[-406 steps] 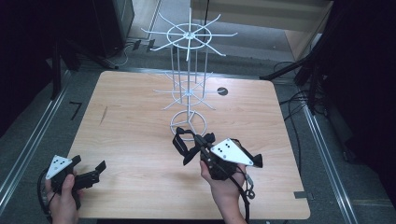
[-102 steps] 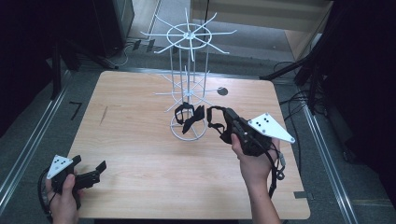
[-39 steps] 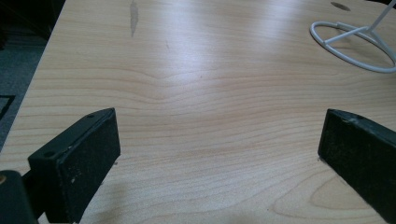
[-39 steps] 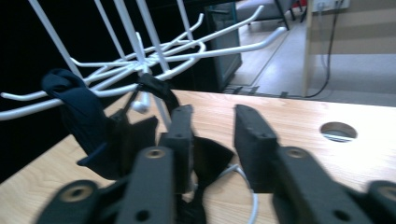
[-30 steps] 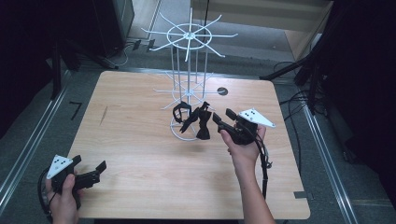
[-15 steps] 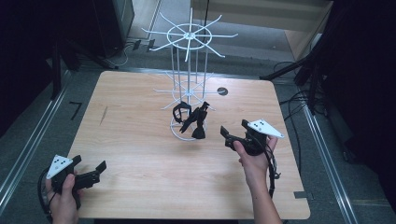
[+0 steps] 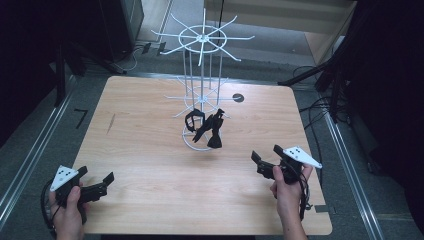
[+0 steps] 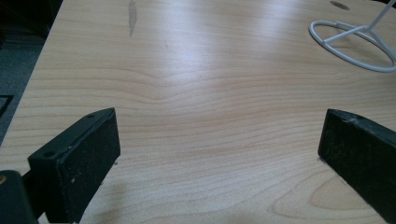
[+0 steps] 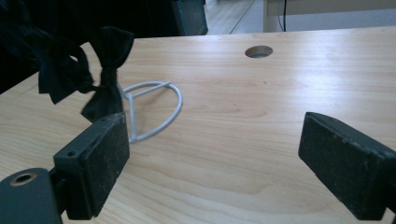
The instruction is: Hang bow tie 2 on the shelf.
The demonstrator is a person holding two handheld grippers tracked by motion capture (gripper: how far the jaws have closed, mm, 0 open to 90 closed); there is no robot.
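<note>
- right gripper (image 7: 266,161): jaws just opened wide, nothing between them
- black bow tie (image 7: 210,129) hangs on white rack (image 7: 201,95), ahead-left of right gripper, long axis near vertical
- left gripper (image 7: 95,184): open, empty, farther off

The wire rack (image 7: 202,75) stands at mid-table (image 7: 150,165), toward the far edge. The bow tie (image 7: 210,129) hangs on its lower tier. My right gripper (image 7: 270,161) sits near right, my left gripper (image 7: 95,182) near left.
</note>
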